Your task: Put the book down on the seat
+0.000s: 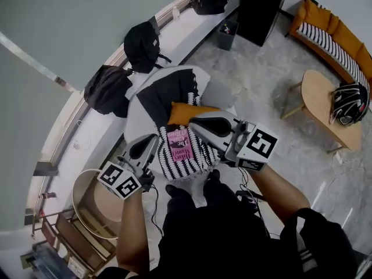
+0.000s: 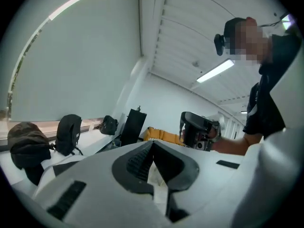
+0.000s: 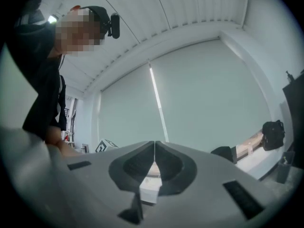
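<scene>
left claw (image 2: pixel 153 143): clenched tip to tip with nothing between the pads; held up level in front of the person, clear of the book

right claw (image 3: pixel 155 144): likewise clenched and empty; in the head view it crosses over the right side of the cushions, touching neither

book (image 1: pixel 180 146): thin paperback with a pink cover, lying flat and cover up on a black-and-white striped cushion (image 1: pixel 200 156); judged light, a little bendy, with a smooth cover likely to slip; best pinched at a long edge close to the spine, where the pages stay together; the soft cushion beneath would give under a push

seat (image 1: pixel 168 89): soft, black and white; carries the striped cushion and an orange cushion (image 1: pixel 183 112) just behind it; the book looks already set down

backpacks (image 1: pixel 142 45): on the window ledge, well apart
</scene>
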Available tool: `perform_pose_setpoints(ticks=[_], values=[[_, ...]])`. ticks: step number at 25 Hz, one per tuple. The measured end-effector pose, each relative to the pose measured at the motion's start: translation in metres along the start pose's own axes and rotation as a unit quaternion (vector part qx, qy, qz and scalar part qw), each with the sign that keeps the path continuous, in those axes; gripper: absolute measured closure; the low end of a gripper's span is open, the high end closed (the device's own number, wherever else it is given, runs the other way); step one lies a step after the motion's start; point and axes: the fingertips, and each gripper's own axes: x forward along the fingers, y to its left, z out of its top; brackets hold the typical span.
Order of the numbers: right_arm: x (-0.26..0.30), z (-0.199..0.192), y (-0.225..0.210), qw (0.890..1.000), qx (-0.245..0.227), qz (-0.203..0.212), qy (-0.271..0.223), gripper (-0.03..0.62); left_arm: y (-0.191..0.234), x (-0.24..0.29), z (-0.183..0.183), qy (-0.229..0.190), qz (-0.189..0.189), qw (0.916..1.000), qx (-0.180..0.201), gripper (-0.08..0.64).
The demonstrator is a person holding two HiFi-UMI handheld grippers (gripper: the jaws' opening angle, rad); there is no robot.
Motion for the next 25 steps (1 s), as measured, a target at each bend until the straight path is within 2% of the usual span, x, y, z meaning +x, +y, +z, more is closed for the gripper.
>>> perform_pose_setpoints(ticks=[5,11,15,20,25], values=[[-0.029,0.039,0.032,1.0,0.0,-0.004,-0.016,0.563,-0.055,-0.023,0.018,-0.016,-0.048,0.9985,0.019,0.535],[-0.069,0.065,0.096,0.998,-0.055,-0.037,-0.024,0.563,-0.107,-0.087,0.014,-0.052,-0.089,0.9943,0.027,0.535],[-0.088,0.054,0.148,0.997,-0.062,-0.044,-0.012,0.563,-0.138,-0.134,0.012,-0.069,-0.103,0.9916,0.035,0.535],[-0.105,0.03,0.214,0.998,-0.047,-0.045,0.0,0.563,-0.177,-0.194,0.007,-0.086,-0.115,0.9886,0.045,0.535],[-0.119,0.016,0.261,0.999,-0.018,-0.031,-0.002,0.563,-0.202,-0.235,-0.013,-0.103,-0.119,0.9871,0.03,0.535]])
